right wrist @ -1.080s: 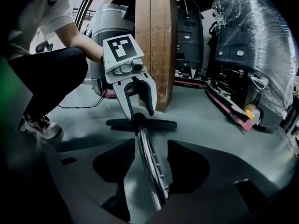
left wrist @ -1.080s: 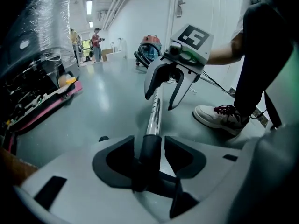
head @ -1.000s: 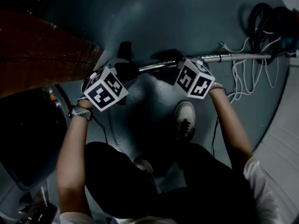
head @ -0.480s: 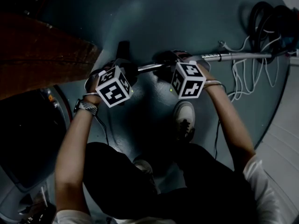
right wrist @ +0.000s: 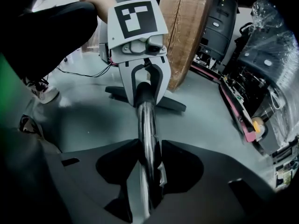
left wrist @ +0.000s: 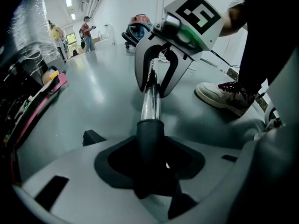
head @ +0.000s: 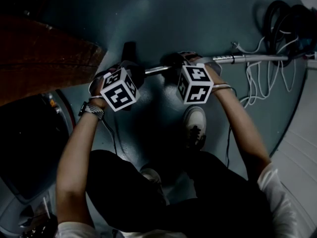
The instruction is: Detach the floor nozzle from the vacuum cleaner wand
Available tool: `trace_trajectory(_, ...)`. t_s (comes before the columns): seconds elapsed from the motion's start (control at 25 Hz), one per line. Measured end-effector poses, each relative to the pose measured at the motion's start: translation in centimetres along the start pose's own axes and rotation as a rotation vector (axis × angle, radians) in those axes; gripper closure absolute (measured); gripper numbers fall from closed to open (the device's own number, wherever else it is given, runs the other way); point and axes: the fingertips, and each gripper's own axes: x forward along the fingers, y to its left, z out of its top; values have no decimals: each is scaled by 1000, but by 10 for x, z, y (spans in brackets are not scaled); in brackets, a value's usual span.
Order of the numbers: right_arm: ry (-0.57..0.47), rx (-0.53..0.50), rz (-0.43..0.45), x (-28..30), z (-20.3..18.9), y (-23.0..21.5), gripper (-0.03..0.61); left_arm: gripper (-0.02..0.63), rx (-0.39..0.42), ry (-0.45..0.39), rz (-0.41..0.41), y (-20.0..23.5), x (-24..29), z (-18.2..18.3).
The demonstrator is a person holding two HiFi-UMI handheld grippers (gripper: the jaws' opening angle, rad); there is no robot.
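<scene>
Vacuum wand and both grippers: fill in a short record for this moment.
left gripper: jaws just closing, clamped on the black collar at the wand's nozzle end
right gripper: jaws just closing, clamped on the chrome wand
floor nozzle: on the grey floor, not yet detached
nearby: white shoe, white cables

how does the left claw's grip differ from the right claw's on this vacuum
1. The left claw clamps the dark plastic collar, on the side toward the floor nozzle; the right claw clamps the bare wand farther along.
2. The left claw's hold is on a thicker, matte part; the right claw's is on a thinner, shiny tube.
Shared: both claws have just been closing, and each presses on its part of the same straight shaft.
</scene>
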Motion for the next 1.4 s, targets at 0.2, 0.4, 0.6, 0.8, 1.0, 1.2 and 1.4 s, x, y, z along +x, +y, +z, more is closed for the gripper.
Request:
trace_trajectory(0.2,-14,41,10,0,1,-1,410,434,-4,-3,12,0,0,0)
trace_trajectory(0.4,-16,73,-3,1,-2,-2,403,433,-5,-7,20,0,0,0)
trace_trajectory(0.6,-39,47,-12,1,-1,-2,405,434,-12,10,6,0,0,-1)
trace_trajectory(0.8,-61,35,5,0,-2,3,408,434,-31,8,-44,-5,0,-1)
trace_trajectory(1.0,-47,-6,10,-2,0,10,413,434,-53,-6,-86,-11,-1,0)
trace_trajectory(1.2,-31,-52,0,-4,-1,13,414,436,-56,-16,-125,-15,-5,3)
trace_trajectory(1.4,-23,-102,-32,-7,-1,14,416,436,-61,-28,-142,-15,-8,6)
